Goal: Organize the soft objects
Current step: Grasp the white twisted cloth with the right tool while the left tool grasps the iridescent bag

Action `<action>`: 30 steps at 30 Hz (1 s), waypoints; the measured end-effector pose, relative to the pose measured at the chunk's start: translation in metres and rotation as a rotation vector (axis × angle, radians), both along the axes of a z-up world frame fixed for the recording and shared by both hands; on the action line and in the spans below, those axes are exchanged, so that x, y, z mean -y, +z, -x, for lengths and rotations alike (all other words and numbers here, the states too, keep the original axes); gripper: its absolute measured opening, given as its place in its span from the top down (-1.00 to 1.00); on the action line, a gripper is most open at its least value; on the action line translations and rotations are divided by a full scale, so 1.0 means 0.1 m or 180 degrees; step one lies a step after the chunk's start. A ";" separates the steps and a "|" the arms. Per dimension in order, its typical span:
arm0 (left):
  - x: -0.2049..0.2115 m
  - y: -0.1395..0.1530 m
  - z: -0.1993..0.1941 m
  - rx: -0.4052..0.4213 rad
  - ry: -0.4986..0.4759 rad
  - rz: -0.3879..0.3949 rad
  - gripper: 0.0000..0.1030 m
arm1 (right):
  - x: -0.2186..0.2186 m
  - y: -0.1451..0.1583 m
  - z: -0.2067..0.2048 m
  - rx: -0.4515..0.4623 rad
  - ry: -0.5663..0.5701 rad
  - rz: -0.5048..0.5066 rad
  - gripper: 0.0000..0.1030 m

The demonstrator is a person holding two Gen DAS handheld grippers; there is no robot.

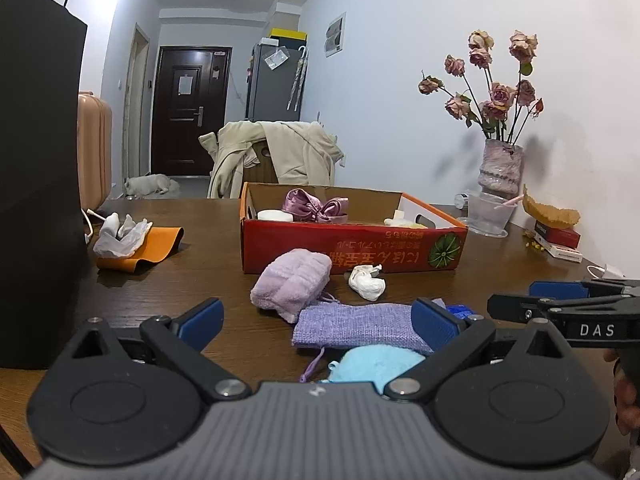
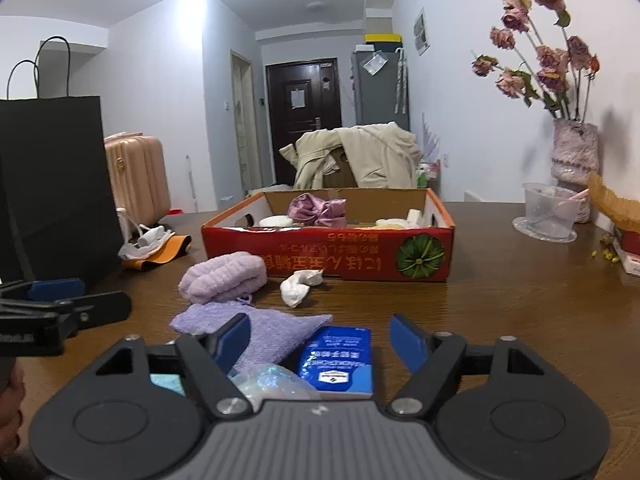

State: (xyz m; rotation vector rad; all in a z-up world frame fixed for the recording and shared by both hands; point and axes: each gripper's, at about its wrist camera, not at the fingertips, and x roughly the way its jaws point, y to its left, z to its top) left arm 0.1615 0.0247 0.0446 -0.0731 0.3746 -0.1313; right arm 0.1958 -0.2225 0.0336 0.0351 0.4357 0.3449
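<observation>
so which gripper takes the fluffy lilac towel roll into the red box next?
Probably left. The left gripper is open, and the lilac towel roll lies just ahead of its fingers, near the red box. The right gripper is open over the blue tissue pack.

Both grippers built the same: grey ribbed body w/ a small white logo, two big black round housings either side, black linkage arms pinned w/ silver screws. Left gripper [image 1: 318, 322] and right gripper [image 2: 320, 342] are tipped w/ blue textured pads [image 1: 434, 322]. "DAS" is printed in white on the right gripper, seen at right of left wrist view. A bit of skin can be seen at lower right edge there.
</observation>
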 end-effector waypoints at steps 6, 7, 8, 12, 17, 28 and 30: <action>0.03 -0.04 -0.07 -0.0072 -0.0019 -0.0008 -0.98 | -0.12 -0.13 -0.02 -0.0130 0.0222 0.0121 -0.33; 0.03 -0.05 -0.08 -0.0089 -0.0021 0.0001 -0.98 | -0.14 -0.16 -0.03 -0.0169 0.0224 0.0156 -0.32; 0.03 -0.07 -0.09 -0.0106 -0.0022 0.0013 -0.98 | -0.15 -0.19 -0.05 -0.0213 0.0209 0.0195 -0.26; 0.03 -0.11 -0.15 -0.0190 -0.0042 0.0049 -0.97 | -0.11 -0.23 -0.12 -0.0241 0.0102 0.0209 -0.19; 0.07 -0.14 -0.19 -0.0230 -0.0079 0.0062 -0.97 | 0.00 -0.17 -0.22 -0.0179 -0.0144 0.0239 -0.19; -0.06 -0.16 -0.34 -0.0337 0.0009 0.0272 -0.86 | -0.10 0.08 -0.36 -0.0207 0.0190 -0.0174 -0.19; -0.11 -0.14 -0.38 -0.0319 0.0014 0.0253 -0.86 | -0.17 0.07 -0.40 -0.0280 0.0252 -0.0221 -0.19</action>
